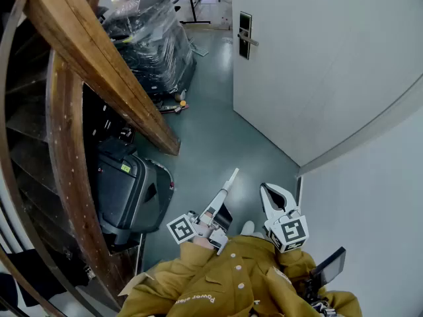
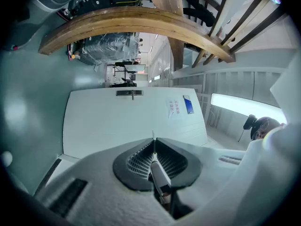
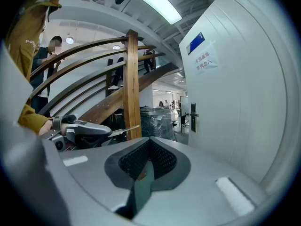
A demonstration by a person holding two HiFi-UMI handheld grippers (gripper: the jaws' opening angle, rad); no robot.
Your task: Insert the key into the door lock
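Closest, the key [image 1: 231, 178] is clamped in the left gripper [image 1: 222, 194], tip pointed at the lock [image 1: 245, 35], well apart from it; the right gripper [image 1: 271, 193] is pressed together, empty.

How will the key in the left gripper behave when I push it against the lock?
The key looks like thin, stiff metal, so it likely won't flex. It sticks well out of the shut left gripper, so an off-centre push may pivot it.
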